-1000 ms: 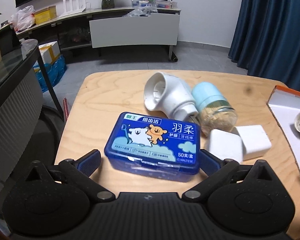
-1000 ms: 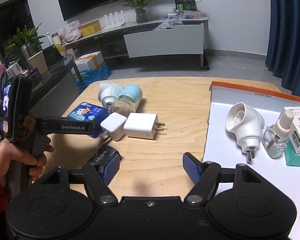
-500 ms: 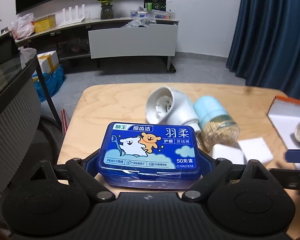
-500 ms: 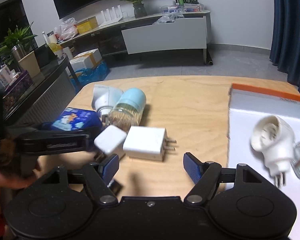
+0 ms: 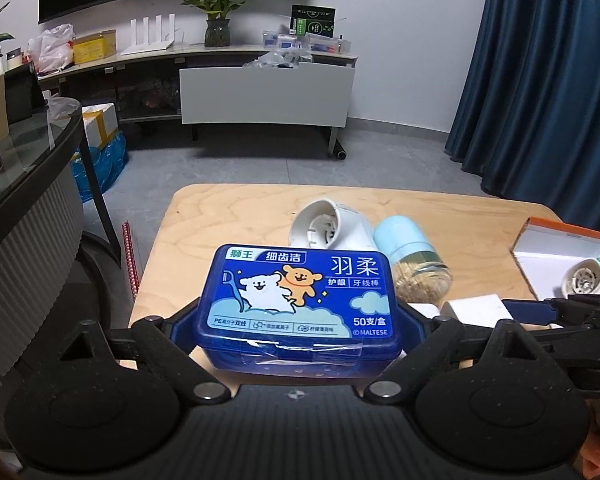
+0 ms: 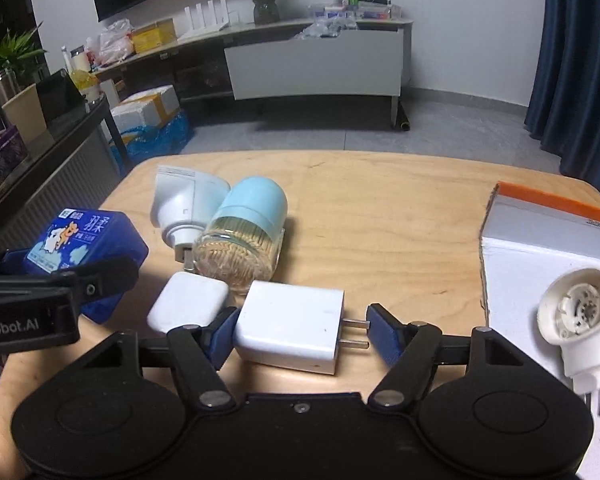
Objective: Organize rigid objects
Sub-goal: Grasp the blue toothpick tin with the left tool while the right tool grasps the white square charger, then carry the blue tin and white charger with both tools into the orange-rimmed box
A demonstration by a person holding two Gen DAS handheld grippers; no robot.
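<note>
The blue floss box sits clamped between the left gripper pads, just clear of the wooden table; carry it level. To its right, the right gripper is closing around the white charger on the table, one pad touching its body, the other beside the prongs. Squeezing the body rather than the prongs should seat it best.

A jar is lying on the table, two chargers sitting before it, a tray lying rightward.
</note>
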